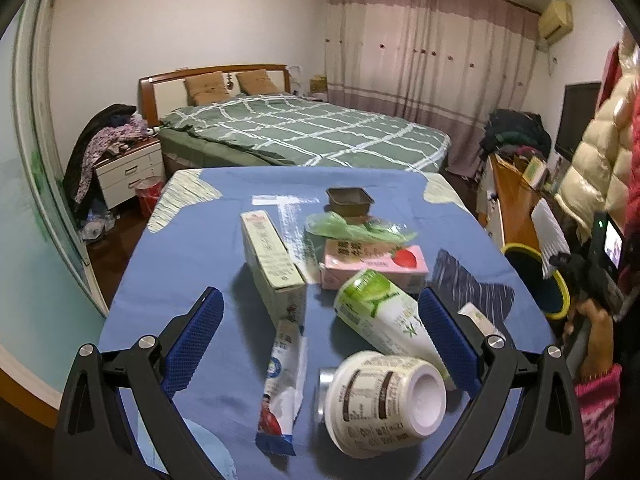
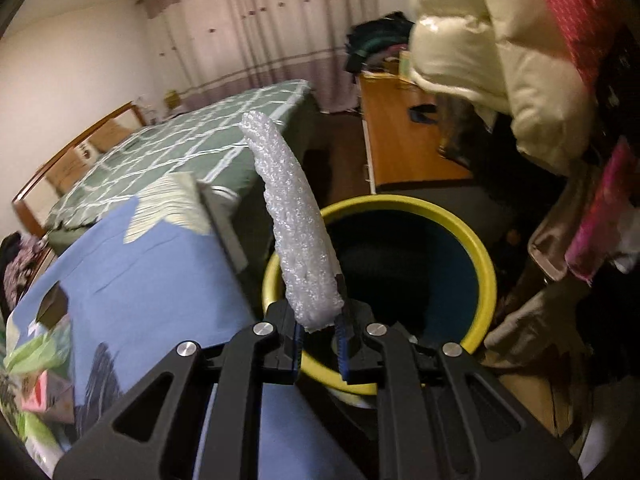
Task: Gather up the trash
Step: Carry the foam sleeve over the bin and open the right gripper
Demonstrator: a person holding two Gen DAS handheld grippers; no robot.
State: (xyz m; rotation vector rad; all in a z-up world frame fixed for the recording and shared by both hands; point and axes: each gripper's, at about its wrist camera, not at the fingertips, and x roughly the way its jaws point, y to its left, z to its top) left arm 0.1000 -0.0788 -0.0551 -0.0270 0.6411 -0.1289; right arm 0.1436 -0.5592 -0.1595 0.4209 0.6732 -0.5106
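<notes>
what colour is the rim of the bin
Yellow rim, dark blue inside; the right wrist view shows it best.

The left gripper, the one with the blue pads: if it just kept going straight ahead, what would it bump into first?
Probably the white-and-green paper cup lying on its side, or the tall pale carton beside it. The open left gripper points between them over the blue tablecloth; depth is hard to judge.

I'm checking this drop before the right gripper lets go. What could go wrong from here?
The foam strip is pinched only at its bottom end by the right gripper and leans toward the table, so it might land on the bin rim or outside. The open left gripper hovers over the tipped cup, which could roll if bumped.
</notes>
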